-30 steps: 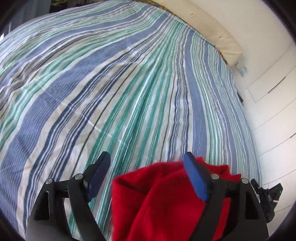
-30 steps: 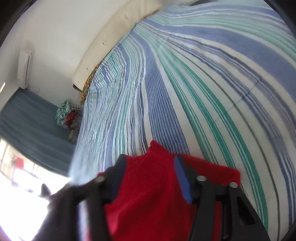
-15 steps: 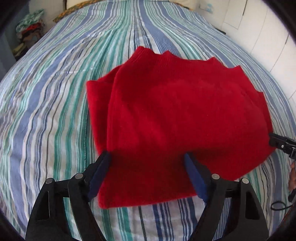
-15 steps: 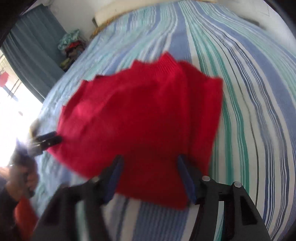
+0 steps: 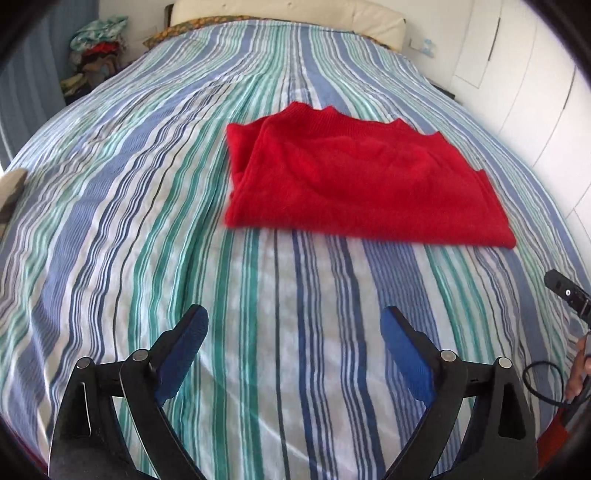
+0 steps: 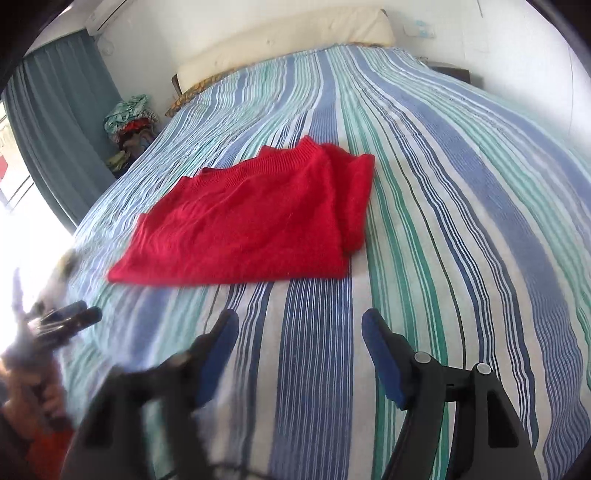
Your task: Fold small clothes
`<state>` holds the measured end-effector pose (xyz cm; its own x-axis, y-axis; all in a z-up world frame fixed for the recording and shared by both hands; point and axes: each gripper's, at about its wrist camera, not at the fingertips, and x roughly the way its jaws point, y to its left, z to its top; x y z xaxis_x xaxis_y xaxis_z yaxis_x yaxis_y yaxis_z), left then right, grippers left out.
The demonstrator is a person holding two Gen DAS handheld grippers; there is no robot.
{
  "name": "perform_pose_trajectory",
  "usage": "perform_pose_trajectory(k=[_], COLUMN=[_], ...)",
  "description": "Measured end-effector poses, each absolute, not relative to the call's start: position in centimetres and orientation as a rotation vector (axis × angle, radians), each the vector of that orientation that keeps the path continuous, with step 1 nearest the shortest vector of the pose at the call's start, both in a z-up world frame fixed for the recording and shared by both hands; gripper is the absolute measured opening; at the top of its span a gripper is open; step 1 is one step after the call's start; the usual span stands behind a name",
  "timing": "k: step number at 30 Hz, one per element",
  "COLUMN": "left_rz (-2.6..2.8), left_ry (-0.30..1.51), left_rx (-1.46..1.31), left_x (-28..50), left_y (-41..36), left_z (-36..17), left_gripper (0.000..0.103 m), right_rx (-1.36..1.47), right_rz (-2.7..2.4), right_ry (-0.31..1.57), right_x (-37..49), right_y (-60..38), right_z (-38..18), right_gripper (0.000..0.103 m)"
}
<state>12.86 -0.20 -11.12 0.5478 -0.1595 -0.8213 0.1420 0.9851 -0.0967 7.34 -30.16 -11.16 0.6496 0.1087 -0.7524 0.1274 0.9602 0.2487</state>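
A red knitted garment (image 5: 354,177) lies folded flat on the striped bedspread (image 5: 147,229), its ribbed edge toward the headboard. In the right wrist view the same red garment (image 6: 255,218) sits left of centre on the bedspread (image 6: 461,206). My left gripper (image 5: 293,325) hovers well short of it with its jaws opening and nothing between its blue pads (image 5: 184,350). My right gripper (image 6: 297,328) is also back from the garment, jaws opening, empty; its left finger (image 6: 218,343) is blurred. Each view catches the other gripper at its edge.
A cream headboard cushion (image 5: 288,14) runs along the far end of the bed. A heap of mixed clothes (image 5: 96,55) stands at the far left by a grey-blue curtain (image 6: 55,122). White cupboard doors (image 5: 535,85) line the right side. A hand (image 5: 580,369) with a cable shows at the right edge.
A second ago both grippers were at the red garment. They have since pulled back toward the near edge of the bed, and the garment now lies flat, free of both.
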Motion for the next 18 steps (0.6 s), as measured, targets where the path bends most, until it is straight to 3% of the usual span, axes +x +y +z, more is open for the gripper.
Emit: perform_pose_trajectory(k=[6,9,18], left_rz=[-0.108,-0.112,-0.114], left_ry=[0.996,1.001,0.974], left_rx=[-0.008,-0.004,0.050], left_x=[12.5,12.3,11.6], left_y=[1.1,1.3,0.5], left_z=[-14.2,-15.6,-16.1], left_gripper=[0.095,0.100,0.102], right_rx=[0.220,0.152,0.232], right_rz=[-0.045,-0.052,-0.056], right_ry=[0.797,0.793,0.917], right_x=[4.0,3.7,4.4], right_y=[-27.7,-27.0,-27.5], right_z=[-11.1,-11.7,-16.5], right_gripper=[0.075,0.075,0.077])
